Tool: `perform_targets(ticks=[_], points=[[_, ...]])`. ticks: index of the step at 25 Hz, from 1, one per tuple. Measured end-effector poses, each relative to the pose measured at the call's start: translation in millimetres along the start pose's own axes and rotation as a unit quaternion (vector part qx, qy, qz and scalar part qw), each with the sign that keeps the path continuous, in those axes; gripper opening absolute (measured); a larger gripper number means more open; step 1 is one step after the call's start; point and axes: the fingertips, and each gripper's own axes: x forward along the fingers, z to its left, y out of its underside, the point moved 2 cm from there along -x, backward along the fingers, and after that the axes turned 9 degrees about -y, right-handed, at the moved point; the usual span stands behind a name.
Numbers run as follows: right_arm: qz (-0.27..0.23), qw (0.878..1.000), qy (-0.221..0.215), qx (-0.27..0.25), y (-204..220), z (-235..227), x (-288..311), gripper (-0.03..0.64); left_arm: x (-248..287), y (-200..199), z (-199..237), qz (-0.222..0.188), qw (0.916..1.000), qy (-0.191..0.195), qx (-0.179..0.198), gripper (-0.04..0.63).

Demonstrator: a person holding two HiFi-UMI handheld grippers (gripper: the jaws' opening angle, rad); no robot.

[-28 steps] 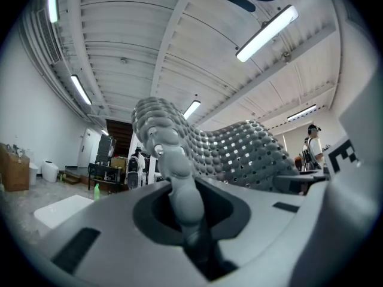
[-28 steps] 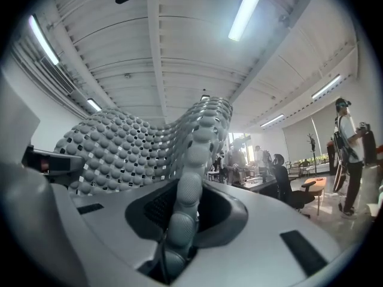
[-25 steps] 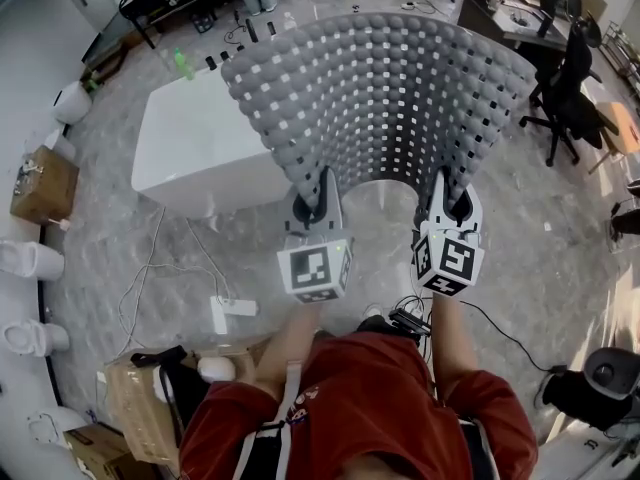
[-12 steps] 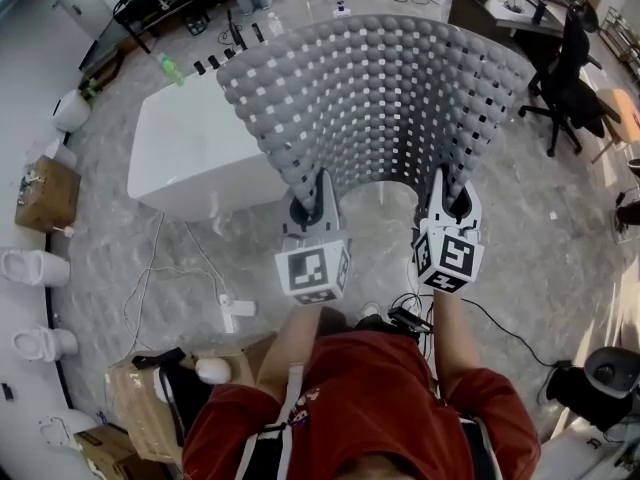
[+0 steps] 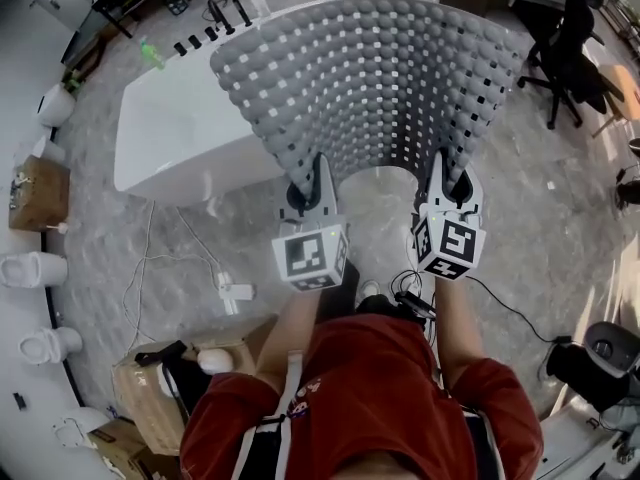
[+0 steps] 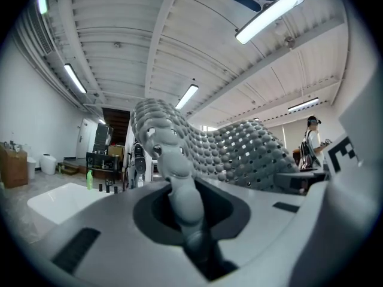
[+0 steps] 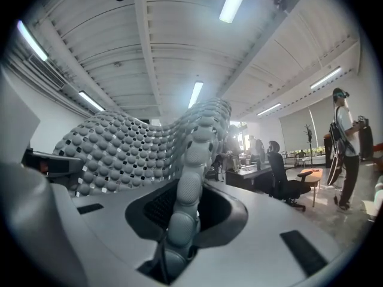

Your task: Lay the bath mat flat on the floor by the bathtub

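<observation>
Grey pebbled rubber bath mat [image 5: 370, 88] has drifted further over the white rectangular bathtub [image 5: 170, 138] since a second ago; left gripper [image 5: 308, 186] and right gripper [image 5: 450, 180] both clamp its near edge, airborne, nothing laid yet

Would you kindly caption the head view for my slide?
Left gripper and right gripper hold a grey bubble-textured bath mat aloft near the white bathtub.
</observation>
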Motion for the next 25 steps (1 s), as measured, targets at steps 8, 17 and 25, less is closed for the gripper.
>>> perform_targets(ticks=[8, 17, 25], points=[[0.046, 0.999, -0.004, -0.009, 36.6, -7.5, 28.8, 0.083, 30.6, 40.8, -2.6, 0.042, 0.9991, 0.001, -0.005, 0.054], [0.115, 0.993, -0.018, 0.018, 111.0, -6.4, 54.0, 0.083, 49.2, 111.6, 5.3, 0.102, 0.9947, -0.008, -0.010, 0.054], [0.194, 0.980, -0.032, 0.021, 173.9, -12.2, 71.8, 0.083, 59.3, 176.7, 3.9, 0.179, 0.9835, -0.012, -0.020, 0.054]])
